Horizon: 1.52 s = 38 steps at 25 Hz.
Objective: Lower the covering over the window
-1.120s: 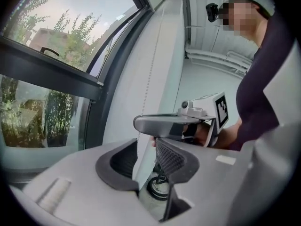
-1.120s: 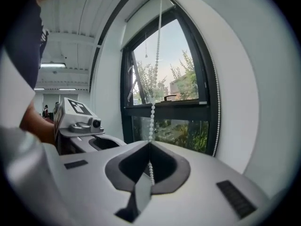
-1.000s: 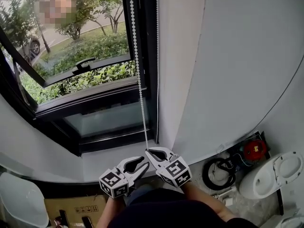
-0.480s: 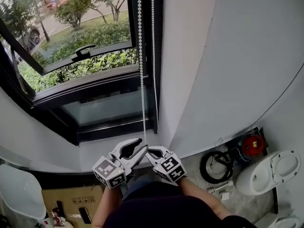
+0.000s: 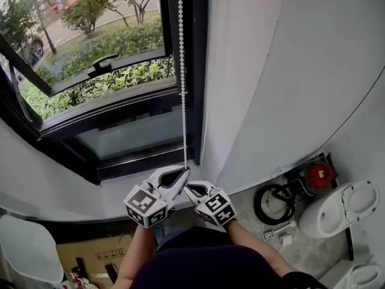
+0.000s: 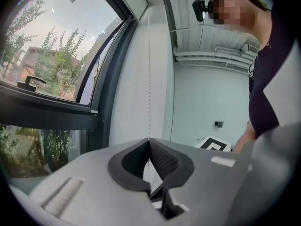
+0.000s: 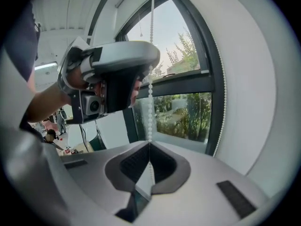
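A bathroom: a white toilet (image 5: pixel 340 212) sits near the window (image 5: pixel 102 59).

No legible wording anywhere; only small shipping pictograms on the cardboard box (image 5: pixel 84 261), too tiny to read.

Soft daylight from the window (image 5: pixel 102 83) at the far left lights the pale walls (image 5: pixel 301 71) evenly with faint shadows, while both gripper views bend and darken toward their round edges.
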### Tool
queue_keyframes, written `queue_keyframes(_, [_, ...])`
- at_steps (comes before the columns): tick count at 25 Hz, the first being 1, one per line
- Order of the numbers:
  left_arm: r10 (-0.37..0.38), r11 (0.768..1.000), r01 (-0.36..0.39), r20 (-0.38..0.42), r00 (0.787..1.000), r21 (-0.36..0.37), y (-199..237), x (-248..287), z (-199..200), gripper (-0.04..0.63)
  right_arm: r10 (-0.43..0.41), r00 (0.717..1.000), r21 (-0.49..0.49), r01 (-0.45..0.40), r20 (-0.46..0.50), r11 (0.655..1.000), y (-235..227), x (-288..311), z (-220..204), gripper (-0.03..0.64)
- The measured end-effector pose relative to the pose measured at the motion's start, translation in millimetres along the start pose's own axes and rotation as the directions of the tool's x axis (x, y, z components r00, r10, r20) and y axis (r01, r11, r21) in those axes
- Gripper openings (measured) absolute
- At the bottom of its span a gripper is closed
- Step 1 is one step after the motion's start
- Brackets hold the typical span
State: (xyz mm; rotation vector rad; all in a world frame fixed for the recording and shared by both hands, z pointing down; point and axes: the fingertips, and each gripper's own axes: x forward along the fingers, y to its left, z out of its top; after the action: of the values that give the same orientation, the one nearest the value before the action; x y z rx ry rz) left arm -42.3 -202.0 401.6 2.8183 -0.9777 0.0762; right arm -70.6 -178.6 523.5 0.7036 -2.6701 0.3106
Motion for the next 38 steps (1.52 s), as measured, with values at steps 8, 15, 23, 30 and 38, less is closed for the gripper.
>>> queue_keyframes(8, [-0.001, 1.0, 0.002, -0.055, 0.998, 0.01, 6.5, -15.0, -25.1, 0.011, -0.048, 0.996, 0.055, 0.052, -0.073, 0.997, 2.5, 9.3, -19.2, 0.012])
queue_keyframes(15, [-0.082, 0.992, 0.079, -0.024, 0.996, -0.102, -4.1, -25.1, -50.7, 0.011, -0.119, 0.983, 0.031, 0.125, -0.14, 0.992, 14.1, 6.2, -44.9, 0.012])
queue_keyframes(23, [-0.141, 0.984, 0.139, -0.01, 0.99, -0.109, -17.4, -30.6, -60.3, 0.011, -0.174, 0.978, 0.05, 0.18, -0.118, 0.982, 23.2, 1.5, -57.2, 0.012])
queue_keyframes(30, [-0.162, 0.979, 0.143, -0.127, 0.979, -0.145, -21.0, -32.5, -103.4, 0.011, -0.181, 0.95, -0.003, 0.187, -0.255, 0.982, 27.1, 5.4, -97.2, 0.014])
queue_keyframes(38, [-0.166, 0.973, 0.145, -0.108, 0.98, -0.177, -19.3, -34.2, -115.6, 0.011, -0.114, 0.972, 0.054, 0.128, -0.206, 0.99, 30.9, -6.9, -90.3, 0.014])
